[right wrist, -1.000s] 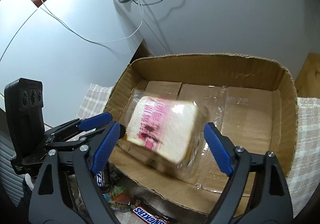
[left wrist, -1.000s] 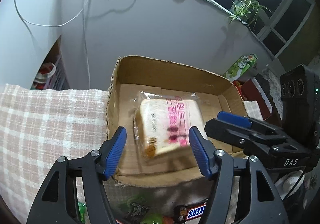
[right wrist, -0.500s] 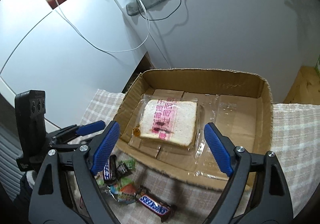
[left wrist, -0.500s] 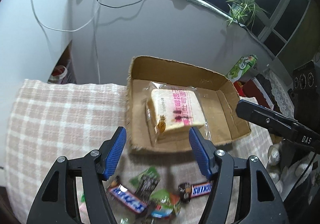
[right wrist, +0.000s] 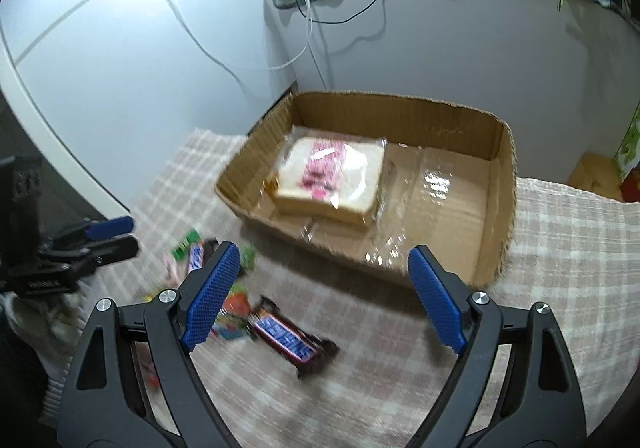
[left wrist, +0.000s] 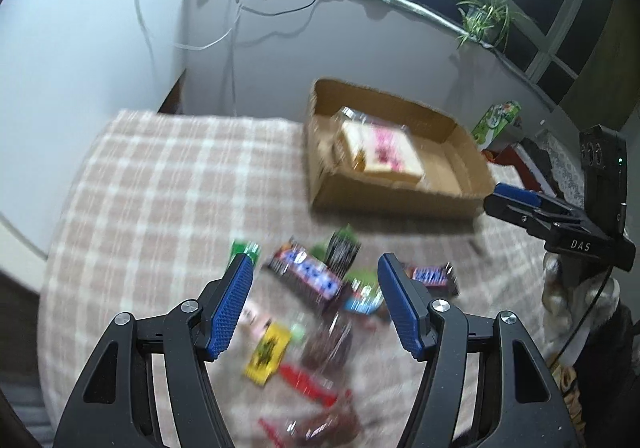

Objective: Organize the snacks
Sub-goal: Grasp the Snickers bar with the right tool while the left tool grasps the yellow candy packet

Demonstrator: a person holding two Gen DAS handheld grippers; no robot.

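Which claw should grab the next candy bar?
Probably the left gripper: open, with the Snickers bar between its fingers. The right gripper, also open, points nearer the cardboard box.

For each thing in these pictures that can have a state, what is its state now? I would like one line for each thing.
Brown cardboard box: open-topped, upright on the checked cloth.
Wrapped bread slice with pink print: lying flat inside the box, at its left end.
Brown Snickers bar: lying on the cloth, outside the box.
Pile of small snack packets: loose on the cloth, not yet boxed.
Left gripper: open, empty.
Right gripper: open, empty.
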